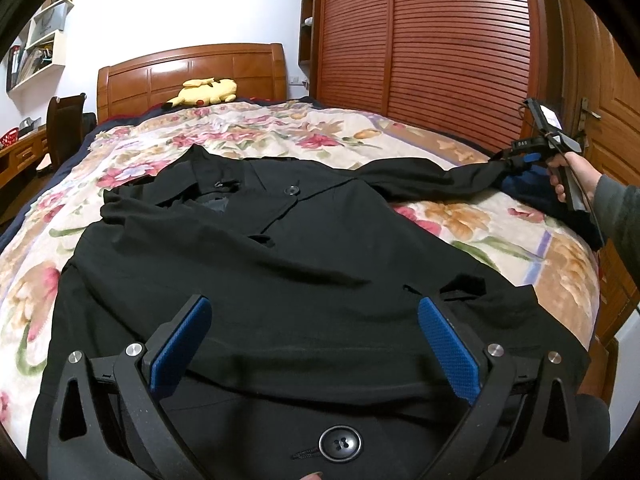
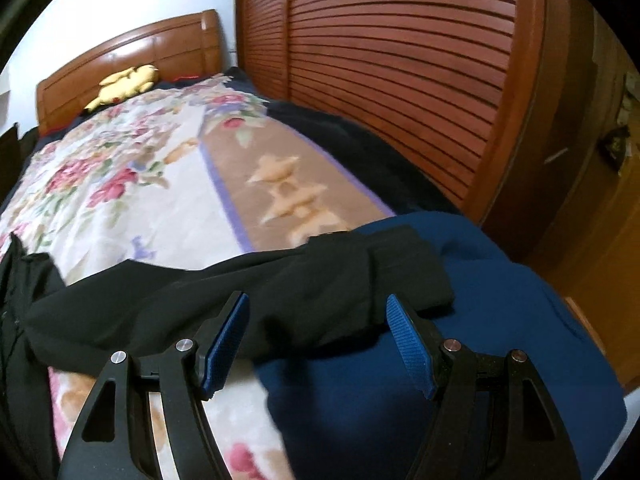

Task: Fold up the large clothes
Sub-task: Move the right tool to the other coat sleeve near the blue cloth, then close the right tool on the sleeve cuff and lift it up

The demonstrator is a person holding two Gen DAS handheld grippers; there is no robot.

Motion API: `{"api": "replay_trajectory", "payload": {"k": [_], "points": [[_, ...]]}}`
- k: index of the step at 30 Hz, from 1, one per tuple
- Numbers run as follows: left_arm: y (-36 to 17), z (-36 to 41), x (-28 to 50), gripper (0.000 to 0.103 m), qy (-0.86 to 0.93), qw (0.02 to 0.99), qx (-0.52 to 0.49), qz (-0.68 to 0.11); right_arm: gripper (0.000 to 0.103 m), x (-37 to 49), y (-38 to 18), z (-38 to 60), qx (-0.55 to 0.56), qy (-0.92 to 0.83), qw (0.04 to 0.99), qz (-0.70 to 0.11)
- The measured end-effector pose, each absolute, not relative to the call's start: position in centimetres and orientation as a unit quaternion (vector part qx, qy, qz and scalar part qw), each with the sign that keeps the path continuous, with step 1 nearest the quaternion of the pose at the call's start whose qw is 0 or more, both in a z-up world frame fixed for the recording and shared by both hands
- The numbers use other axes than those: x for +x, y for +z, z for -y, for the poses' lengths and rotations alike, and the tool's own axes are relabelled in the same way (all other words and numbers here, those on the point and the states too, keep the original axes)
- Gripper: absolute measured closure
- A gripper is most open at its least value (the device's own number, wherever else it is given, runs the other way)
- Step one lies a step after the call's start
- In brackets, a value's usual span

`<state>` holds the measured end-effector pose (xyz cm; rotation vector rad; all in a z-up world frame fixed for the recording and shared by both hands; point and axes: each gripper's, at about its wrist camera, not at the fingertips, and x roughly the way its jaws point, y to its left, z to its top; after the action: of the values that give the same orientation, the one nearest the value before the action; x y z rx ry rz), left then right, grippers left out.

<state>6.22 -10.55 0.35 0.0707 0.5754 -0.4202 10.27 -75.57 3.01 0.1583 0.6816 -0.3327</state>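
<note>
The right gripper (image 2: 318, 312), black-armed with blue textured pads, hangs with its jaws spread wide over the black fabric sleeve (image 2: 248, 292). The sleeve lies stretched across the floral quilted bedspread (image 2: 132, 200), its cuffed end resting on a dark blue cloth (image 2: 480, 320) just right of the bedspread's edge. Beyond the sleeve, a yellow plush toy (image 2: 126, 82) lies against the wooden headboard (image 2: 132, 48). A reddish-brown slatted wardrobe door (image 2: 400, 60) stands right of the sleeve.
</note>
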Motion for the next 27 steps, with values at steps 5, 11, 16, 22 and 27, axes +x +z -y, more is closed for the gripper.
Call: {"api": "replay_trajectory", "payload": {"k": [5, 11, 16, 22, 27], "points": [[0.3, 10.6, 6.3, 0.0, -0.206, 0.936, 0.035, -0.283, 0.03, 10.7, 2.5, 76.7, 0.097, -0.183, 0.915, -0.345], [0.2, 10.5, 6.2, 0.0, -0.206, 0.936, 0.034, -0.284, 0.061, 11.4, 1.5, 75.2, 0.065, -0.159, 0.913, -0.371], [0.2, 10.4, 6.2, 0.0, -0.206, 0.936, 0.03, -0.285, 0.093, 10.6, 2.0, 74.3, 0.043, -0.137, 0.915, -0.376], [0.2, 10.0, 6.1, 0.0, -0.212, 0.936, 0.023, -0.282, 0.096, 7.7, 4.7, 71.3, 0.008, -0.105, 0.941, -0.322], [0.5, 9.5, 6.1, 0.0, -0.212, 0.936, 0.013, -0.28, 0.096, 4.9, 6.9, 66.9, -0.031, -0.065, 0.954, -0.292]]}}
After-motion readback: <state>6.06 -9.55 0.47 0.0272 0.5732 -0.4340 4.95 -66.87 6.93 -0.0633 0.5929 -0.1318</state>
